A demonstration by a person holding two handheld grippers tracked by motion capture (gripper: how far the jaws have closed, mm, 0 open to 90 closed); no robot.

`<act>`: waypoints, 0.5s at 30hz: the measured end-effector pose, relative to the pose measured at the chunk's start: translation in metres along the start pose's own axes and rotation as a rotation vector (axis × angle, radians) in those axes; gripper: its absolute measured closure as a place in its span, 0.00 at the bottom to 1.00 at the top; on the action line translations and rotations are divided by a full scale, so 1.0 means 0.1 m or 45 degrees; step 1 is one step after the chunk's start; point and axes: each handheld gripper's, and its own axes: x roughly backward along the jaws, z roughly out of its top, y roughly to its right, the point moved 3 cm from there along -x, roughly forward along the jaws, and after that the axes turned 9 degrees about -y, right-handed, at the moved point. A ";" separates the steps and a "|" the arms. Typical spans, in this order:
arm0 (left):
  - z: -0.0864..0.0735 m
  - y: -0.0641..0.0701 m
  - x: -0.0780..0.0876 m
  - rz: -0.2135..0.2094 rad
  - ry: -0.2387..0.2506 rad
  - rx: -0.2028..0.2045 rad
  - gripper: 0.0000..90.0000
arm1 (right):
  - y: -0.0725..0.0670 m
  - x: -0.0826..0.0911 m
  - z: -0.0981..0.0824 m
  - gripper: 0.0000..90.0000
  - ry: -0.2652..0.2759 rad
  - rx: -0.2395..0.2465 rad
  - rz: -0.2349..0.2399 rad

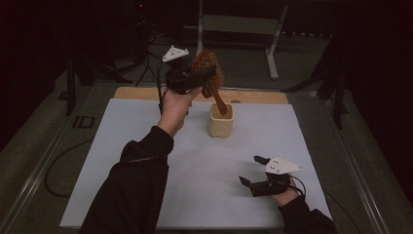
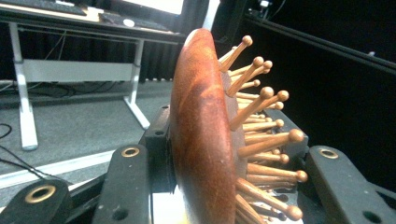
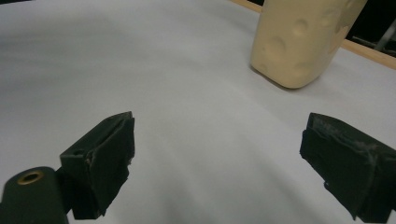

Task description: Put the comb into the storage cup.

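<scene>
Two grippers: one in each hand, over a white sheet (image 1: 146, 185).
Left gripper (image 1: 187, 78): raised, clenched on the head of a wooden hairbrush (image 1: 208, 73).
Hairbrush: tilted, handle end dipped into a cream cup (image 1: 220, 122).
Cup: upright near the sheet's far edge.
Right gripper (image 1: 253, 170): low at the near right, jaws spread, nothing between them.

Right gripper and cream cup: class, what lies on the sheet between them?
Nothing: the high view shows bare white sheet between the right gripper and the cream cup. The right gripper view shows the same bare stretch before its open jaws.
</scene>
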 end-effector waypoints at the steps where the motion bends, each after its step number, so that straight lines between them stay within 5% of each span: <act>1: -0.01 -0.01 -0.03 0.007 -0.005 0.001 0.60 | 0.00 0.00 0.00 0.11 0.002 -0.006 0.001; 15: -0.16 -0.10 -0.35 0.038 -0.034 0.025 0.60 | 0.00 -0.01 0.00 0.11 -0.001 0.002 0.008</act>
